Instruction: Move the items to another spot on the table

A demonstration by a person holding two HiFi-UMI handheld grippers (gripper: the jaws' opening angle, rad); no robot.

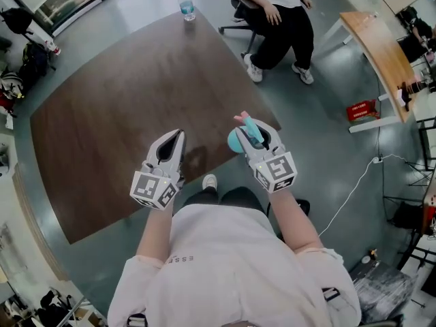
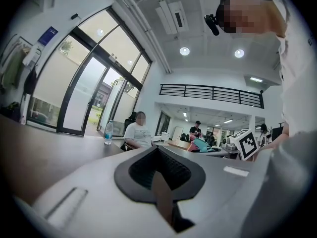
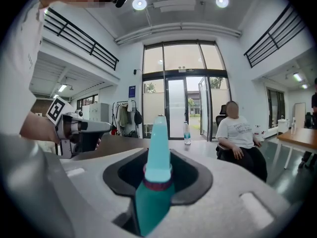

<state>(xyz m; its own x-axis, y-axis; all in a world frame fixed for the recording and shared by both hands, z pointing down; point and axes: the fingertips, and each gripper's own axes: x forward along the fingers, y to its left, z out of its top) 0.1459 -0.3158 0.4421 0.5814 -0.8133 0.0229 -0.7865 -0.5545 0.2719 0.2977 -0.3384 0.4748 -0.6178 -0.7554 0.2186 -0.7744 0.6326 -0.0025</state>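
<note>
Jaws of the right gripper (image 3: 157,180) hide the lower end of the teal item (image 3: 159,143); the top edge cuts off the seated person (image 1: 281,16).

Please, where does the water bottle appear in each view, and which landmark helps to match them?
Head view: the water bottle stands at the top, left of centre, near the far edge of the table.
Left gripper view: the water bottle is left of centre, just left of the seated person.
Right gripper view: the water bottle is slightly right of centre, left of the seated person.
Shared landmark: the seated person in white.
</note>
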